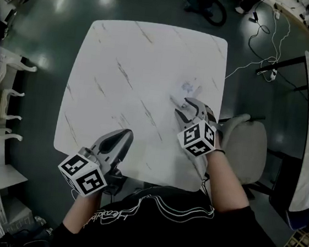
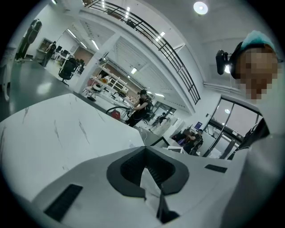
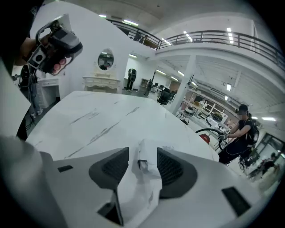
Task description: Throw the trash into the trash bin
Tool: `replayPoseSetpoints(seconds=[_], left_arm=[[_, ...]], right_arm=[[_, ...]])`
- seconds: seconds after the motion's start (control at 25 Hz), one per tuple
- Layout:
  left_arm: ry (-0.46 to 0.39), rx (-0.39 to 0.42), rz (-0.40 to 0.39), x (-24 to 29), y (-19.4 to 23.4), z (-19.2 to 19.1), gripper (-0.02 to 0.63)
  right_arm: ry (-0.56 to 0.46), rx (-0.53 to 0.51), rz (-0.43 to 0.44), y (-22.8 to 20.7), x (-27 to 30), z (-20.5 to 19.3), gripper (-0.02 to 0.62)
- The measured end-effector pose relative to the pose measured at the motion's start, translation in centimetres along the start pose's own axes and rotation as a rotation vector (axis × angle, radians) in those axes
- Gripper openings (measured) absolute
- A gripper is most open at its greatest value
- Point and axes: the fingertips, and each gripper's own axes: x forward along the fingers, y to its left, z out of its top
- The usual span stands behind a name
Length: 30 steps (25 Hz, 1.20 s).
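Closest in the head view is the person's black shirt (image 1: 148, 224), at the bottom of the frame. Just above it, both grippers reach over the near edge of a white marble table (image 1: 140, 57).

The right gripper (image 3: 142, 151) sits right of centre, near the table's right edge, and its jaws are clamped on the paper (image 3: 141, 180). In the right gripper view the paper fills the gap between the two dark ribbed pads (image 3: 116, 165). It is white and crumpled, folded into creases, and it pokes out past the tips and spills back toward the camera. From above, the free end of the paper (image 1: 187, 88) shows ahead of the jaws as a pale wad with a faint grey-blue smudge. I cannot tell whether it touches the table.

The left gripper (image 1: 124, 135) is at lower left, at the table's near edge, well apart from the paper. In the left gripper view its jaws meet at the tips.

A pale chair (image 1: 246, 144) stands right of the table.
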Motion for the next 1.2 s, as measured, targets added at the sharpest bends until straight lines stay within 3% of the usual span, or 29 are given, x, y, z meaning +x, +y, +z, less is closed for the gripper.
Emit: replayPoseSetpoints(seconds=[0.36,0.68,1.04,1.2], left_arm=[[-0.008,-0.041,0.027,0.0,1.3,-0.6,0.005],[-0.017,-0.060,0.046,-0.5,1.7,-0.9,0.005],[-0.036,-0.075,0.059,-1.4,1.8,-1.5,0.005],[-0.043,-0.071,0.061,-2.3,1.7,-1.6,0.005]], right_arm=[[0.060,-0.011,-0.004,-0.4,2.6,-1.6,0.196],[0.056,-0.028,-0.010,-0.4,3.0,-2.0,0.135],[0.061,-0.007,0.041,-0.6,3.0,-2.1,0.083],[0.051,-0.008,0.009,-1.0,2.5,-1.5,0.077]])
